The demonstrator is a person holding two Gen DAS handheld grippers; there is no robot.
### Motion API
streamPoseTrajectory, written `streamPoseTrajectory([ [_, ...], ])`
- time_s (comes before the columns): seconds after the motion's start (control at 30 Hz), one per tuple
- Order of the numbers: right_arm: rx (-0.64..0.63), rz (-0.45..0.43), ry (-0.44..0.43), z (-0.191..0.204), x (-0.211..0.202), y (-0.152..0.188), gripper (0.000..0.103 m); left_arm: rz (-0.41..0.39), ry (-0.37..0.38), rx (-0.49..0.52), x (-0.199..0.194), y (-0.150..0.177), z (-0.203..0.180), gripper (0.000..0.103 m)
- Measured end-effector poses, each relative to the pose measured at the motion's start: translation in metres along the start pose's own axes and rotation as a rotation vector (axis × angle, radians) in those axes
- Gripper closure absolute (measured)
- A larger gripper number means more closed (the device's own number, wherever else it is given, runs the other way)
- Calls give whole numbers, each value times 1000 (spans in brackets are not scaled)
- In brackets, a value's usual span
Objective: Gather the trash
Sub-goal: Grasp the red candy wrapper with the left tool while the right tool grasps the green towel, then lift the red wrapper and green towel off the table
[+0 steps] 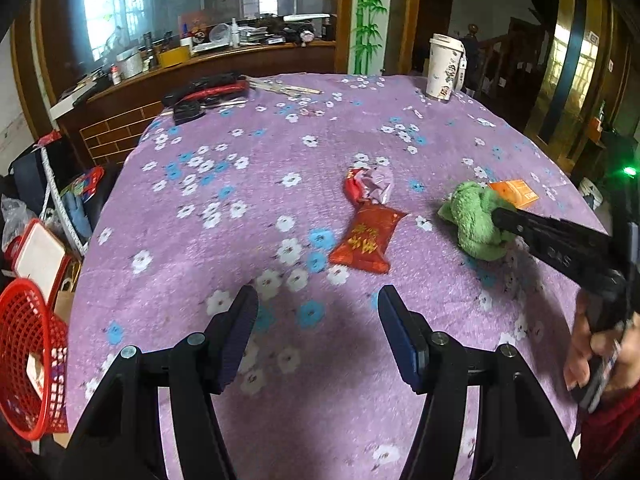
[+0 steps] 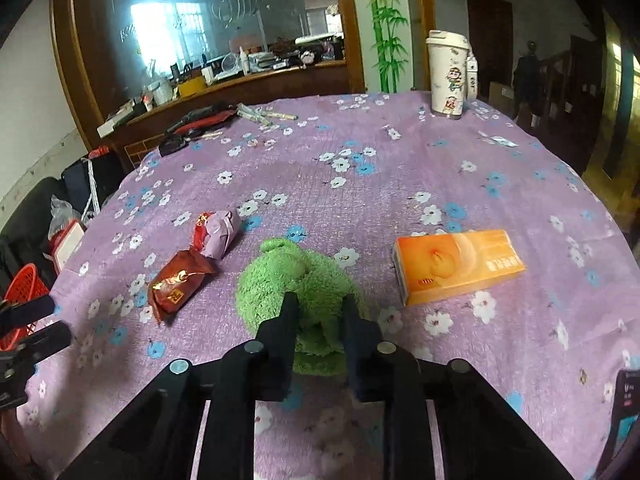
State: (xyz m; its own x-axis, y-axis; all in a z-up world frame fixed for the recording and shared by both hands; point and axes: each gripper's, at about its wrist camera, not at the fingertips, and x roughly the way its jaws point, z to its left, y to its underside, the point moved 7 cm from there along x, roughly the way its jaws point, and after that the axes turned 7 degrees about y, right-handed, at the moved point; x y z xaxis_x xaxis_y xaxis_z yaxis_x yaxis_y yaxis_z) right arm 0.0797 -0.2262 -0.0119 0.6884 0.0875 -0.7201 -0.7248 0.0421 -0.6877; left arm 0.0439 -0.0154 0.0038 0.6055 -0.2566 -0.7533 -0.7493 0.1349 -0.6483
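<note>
On the purple flowered tablecloth (image 2: 360, 184), the right gripper (image 2: 318, 308) is clenched on the green cloth (image 2: 288, 276), between the red wrapper (image 2: 180, 280) and orange box (image 2: 456, 264). Left gripper (image 1: 318, 308) hovers released, empty, near the red basket (image 1: 28, 360).

A crumpled green cloth (image 2: 296, 276), two red wrappers (image 2: 180, 284) and an orange box (image 2: 456, 266) are spread across the tablecloth (image 2: 320, 168).

A lived-in home room: flower-print tablecloth (image 1: 224, 240), cluttered wooden counter (image 1: 224, 60), big wall mirror (image 2: 224, 20), bamboo decal (image 2: 384, 20).
</note>
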Motion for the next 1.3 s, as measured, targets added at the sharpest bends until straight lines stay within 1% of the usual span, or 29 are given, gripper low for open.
streamPoseTrajectory([
  [0.03,15,-13,-12,-2,-6,0,83,-5,0,8,5,-4,-3,41],
  [0.07,23,-22,-16,-3,-10,-1,83,-4,-2,15,8,-6,-5,36],
  [0.13,48,-45,-28,-6,-22,-2,83,1,-10,34,18,-11,-10,32],
  [0.17,60,-51,-43,-6,-28,-2,83,6,-18,47,24,-14,-14,32],
  [0.27,80,-61,-65,-7,-39,-1,83,35,-9,84,44,-22,-26,32],
  [0.33,93,-60,-77,-8,-44,-1,83,57,-5,94,57,-25,-32,32],
  [0.43,110,-58,-94,-11,-49,2,83,107,-19,89,85,-27,-34,32],
  [0.5,115,-54,-107,-12,-51,5,83,135,-17,78,98,-26,-34,36],
  [0.53,114,-50,-109,-12,-52,7,83,145,-21,75,103,-25,-34,49],
  [0.57,110,-47,-111,-10,-54,9,83,147,-32,78,106,-25,-34,59],
  [0.6,110,-47,-113,-9,-56,11,83,143,-36,82,108,-26,-34,61],
  [0.63,108,-48,-115,-8,-57,12,83,134,-32,82,108,-26,-34,65],
  [0.73,101,-62,-115,-3,-65,15,83,109,-39,76,100,-24,-33,67],
  [1.03,77,-87,-115,24,-81,26,83,-3,49,55,33,-2,-38,68],
  [1.17,73,-87,-123,33,-86,32,83,-43,42,74,6,10,-37,68],
  [1.3,65,-86,-139,42,-90,35,83,-67,56,61,-14,17,-32,68],
])
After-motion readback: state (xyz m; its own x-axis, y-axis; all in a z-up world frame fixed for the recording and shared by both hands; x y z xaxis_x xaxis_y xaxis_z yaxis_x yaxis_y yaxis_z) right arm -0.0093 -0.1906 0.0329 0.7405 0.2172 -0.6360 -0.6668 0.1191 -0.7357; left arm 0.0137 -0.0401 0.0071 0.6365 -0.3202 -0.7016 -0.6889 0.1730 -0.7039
